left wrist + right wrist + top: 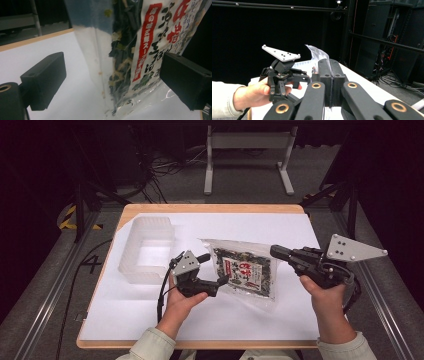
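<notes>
Seaweed in a clear plastic packet with a red-and-white label [244, 271] is lifted above the white-covered table [150, 315], beside a translucent plastic tub [146, 249]. Right gripper [276, 252] is clamped on the packet's edge. Left gripper [213, 270] gapes wide, jaws on either side of the packet, not touching.

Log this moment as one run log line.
left tongs: open around seaweed bag | right tongs: shut on bag edge | clear bin: left of bag

A: Where's the seaweed packet [245, 270]?
B: Mid-table, lifted at its right edge, tilted. Clear plastic, dark flakes inside, white label with red characters.
A: Sealed?
B: Can't tell.
</notes>
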Tool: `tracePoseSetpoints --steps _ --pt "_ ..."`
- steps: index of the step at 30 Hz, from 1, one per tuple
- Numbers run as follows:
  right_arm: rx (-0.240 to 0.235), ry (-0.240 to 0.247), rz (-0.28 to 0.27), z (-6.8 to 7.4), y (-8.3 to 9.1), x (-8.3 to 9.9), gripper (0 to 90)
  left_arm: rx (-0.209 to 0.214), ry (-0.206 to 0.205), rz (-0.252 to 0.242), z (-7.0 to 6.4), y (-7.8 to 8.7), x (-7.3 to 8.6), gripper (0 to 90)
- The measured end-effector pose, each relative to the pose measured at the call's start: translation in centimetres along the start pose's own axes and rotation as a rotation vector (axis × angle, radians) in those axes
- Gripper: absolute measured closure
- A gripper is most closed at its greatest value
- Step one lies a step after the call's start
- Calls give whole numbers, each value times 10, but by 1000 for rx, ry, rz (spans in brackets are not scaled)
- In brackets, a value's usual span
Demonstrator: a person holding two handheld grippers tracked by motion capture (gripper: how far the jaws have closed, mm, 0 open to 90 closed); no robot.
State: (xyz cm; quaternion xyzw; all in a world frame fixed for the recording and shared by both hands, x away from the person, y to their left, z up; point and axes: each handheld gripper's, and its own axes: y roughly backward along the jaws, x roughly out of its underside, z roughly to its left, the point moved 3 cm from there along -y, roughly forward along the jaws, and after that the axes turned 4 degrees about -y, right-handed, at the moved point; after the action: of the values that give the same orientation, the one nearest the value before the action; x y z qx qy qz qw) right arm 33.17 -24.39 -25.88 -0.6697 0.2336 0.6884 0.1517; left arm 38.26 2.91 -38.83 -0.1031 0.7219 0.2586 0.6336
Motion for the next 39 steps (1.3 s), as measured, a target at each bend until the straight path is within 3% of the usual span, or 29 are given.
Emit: tracePoseSetpoints --steps 9,16,21,27,32,36,39 --pt "-20 -8 -17 1 0 0 900 56 22 -52 -1 -6 -4 92" --pt "-36 -20 -30 0 0 1 900 83 -10 -74 -8 -7 -10 195" --pt "-32 -21 -45 -1 2 1 900 90 -18 -75 -11 -4 -14 255" --pt "-21 -25 -52 -4 4 1 900 93 -47 -48 -14 0 -16 395" --pt "-12 -28 -48 -5 3 2 900 96 -30 -31 -16 0 -17 418" --pt "-6 -25 -53 -5 4 2 900 75 -57 -31 -17 3 -20 450" --pt "2 -29 -58 -7 5 2 900 95 -56 -21 -18 5 -22 506"
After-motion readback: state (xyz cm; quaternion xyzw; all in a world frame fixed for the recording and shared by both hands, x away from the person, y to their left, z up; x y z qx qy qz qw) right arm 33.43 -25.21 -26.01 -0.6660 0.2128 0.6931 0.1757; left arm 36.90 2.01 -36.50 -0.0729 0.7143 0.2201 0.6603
